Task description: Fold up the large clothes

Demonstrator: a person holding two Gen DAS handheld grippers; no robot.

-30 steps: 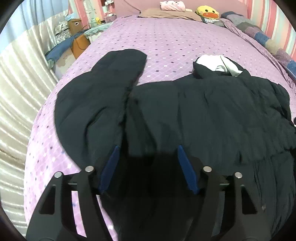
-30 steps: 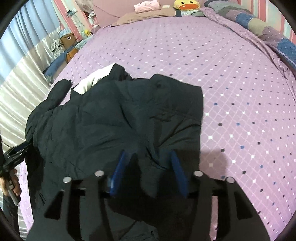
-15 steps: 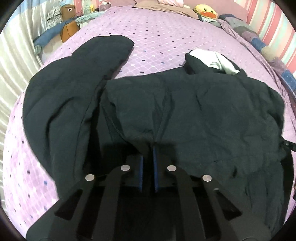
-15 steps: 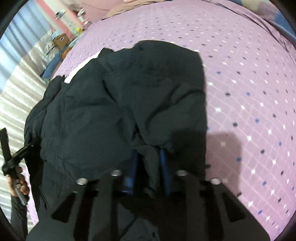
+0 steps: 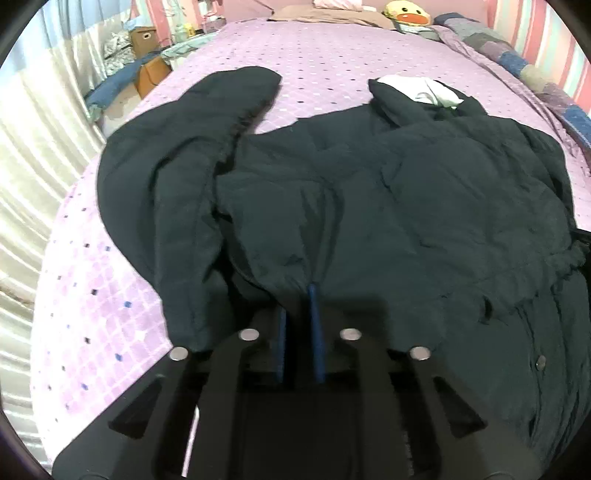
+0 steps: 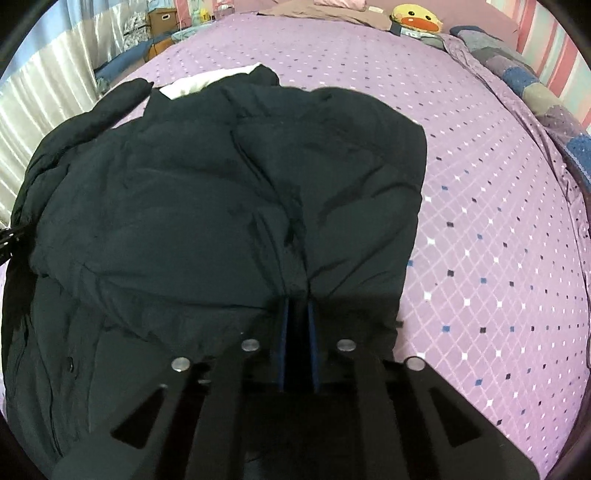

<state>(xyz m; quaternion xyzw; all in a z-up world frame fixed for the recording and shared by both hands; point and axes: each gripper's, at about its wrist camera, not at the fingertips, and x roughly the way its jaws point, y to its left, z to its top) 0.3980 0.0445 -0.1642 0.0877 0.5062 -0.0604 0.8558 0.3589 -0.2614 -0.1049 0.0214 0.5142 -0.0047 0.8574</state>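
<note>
Jacket [image 5: 424,192]: dark, padded, spread on purple bed [image 5: 332,55]
Left view, left tongs [image 5: 301,295]: jaws opening, fold of jacket fabric between the blue pads
Left view, sleeve [image 5: 177,177]: lies out to the left
Right view, right tongs [image 6: 296,301]: clamped on a jacket fold
Right view, bed: bare sheet to the right
Right view, duck plush [image 6: 417,16]: far end
</note>
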